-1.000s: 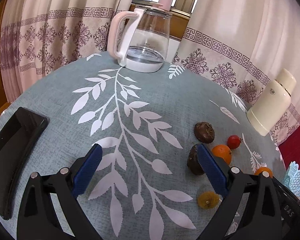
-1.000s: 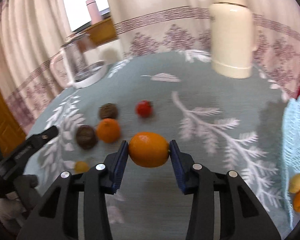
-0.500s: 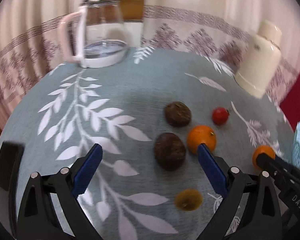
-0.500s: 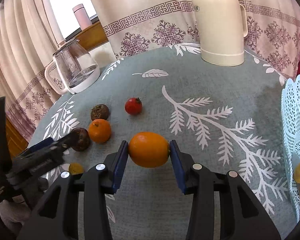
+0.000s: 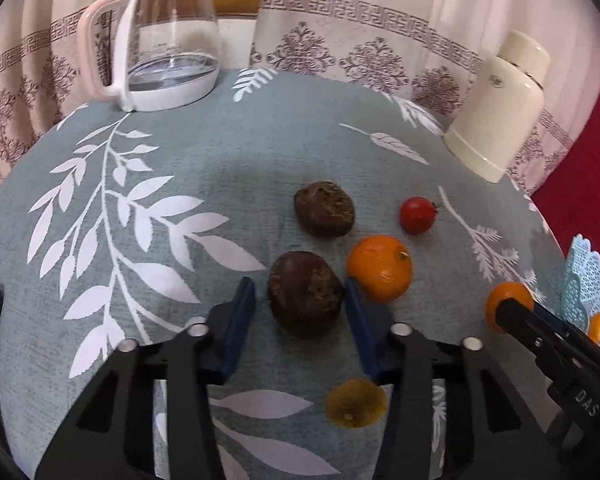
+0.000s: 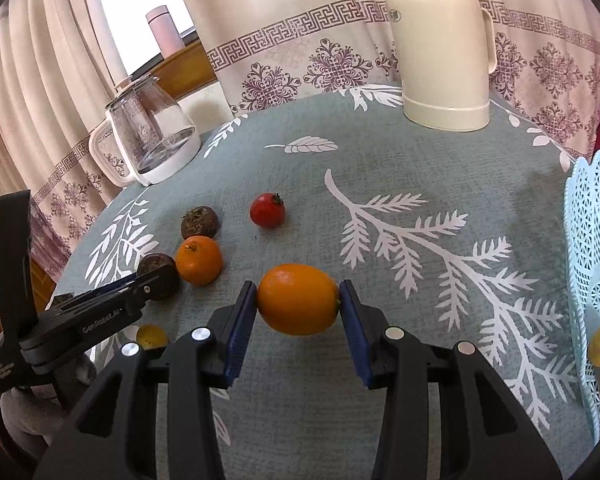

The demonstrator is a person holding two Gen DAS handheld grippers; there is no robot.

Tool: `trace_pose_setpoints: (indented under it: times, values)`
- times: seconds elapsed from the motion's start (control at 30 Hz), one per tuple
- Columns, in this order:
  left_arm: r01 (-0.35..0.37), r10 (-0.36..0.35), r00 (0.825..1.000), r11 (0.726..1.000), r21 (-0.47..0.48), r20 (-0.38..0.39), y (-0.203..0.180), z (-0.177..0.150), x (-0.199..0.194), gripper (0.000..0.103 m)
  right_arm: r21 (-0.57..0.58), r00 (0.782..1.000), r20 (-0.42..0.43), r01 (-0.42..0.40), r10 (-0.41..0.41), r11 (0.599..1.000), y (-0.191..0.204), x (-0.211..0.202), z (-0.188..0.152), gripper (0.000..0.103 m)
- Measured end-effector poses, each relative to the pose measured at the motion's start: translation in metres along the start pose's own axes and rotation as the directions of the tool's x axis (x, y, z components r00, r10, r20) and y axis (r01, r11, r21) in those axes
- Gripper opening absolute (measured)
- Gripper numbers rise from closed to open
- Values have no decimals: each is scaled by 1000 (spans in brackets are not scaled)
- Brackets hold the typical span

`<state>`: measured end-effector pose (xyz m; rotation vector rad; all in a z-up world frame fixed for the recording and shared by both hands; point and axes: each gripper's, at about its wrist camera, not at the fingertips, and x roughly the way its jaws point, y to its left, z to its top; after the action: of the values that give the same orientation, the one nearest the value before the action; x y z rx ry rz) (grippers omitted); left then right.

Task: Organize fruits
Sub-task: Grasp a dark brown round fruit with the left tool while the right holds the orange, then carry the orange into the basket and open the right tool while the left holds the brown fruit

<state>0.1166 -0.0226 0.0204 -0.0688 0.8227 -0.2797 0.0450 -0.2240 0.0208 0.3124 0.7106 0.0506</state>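
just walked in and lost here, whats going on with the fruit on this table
A person is sorting fruit with a handheld gripper in each hand. The right gripper is clamped on an orange, held above the tablecloth, with the pale blue basket to its right already holding some fruit. The left gripper has just been closing around the nearer dark brown fruit; its left pad still shows a gap. A second orange, a small red fruit and another brown fruit wait on the cloth.

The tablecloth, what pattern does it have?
The tablecloth is grey-green with white leaf and fern sprigs; the right wrist view shows it best.
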Motion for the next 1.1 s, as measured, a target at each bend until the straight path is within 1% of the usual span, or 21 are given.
trace_pose_setpoints:
  times: [0.3, 0.57, 0.87, 1.1]
  values:
    - [-13, 14, 997, 1000, -5, 75, 0, -3, -16, 40, -1, 1000, 9, -1, 1, 1000, 0, -2, -1, 43]
    - [-43, 42, 987, 999, 6, 157, -5, -5, -30, 40, -2, 1000, 11, -1, 1, 1000, 0, -2, -1, 43]
    - [-61, 60, 981, 998, -1, 186, -5, -4, -34, 40, -5, 1000, 16, 0, 0, 1000, 0, -3, 0, 43]
    - [-66, 67, 978, 998, -10, 195, -5, -5, -35, 40, -11, 999, 46, 4, -4, 1000, 1, -9, 1, 43]
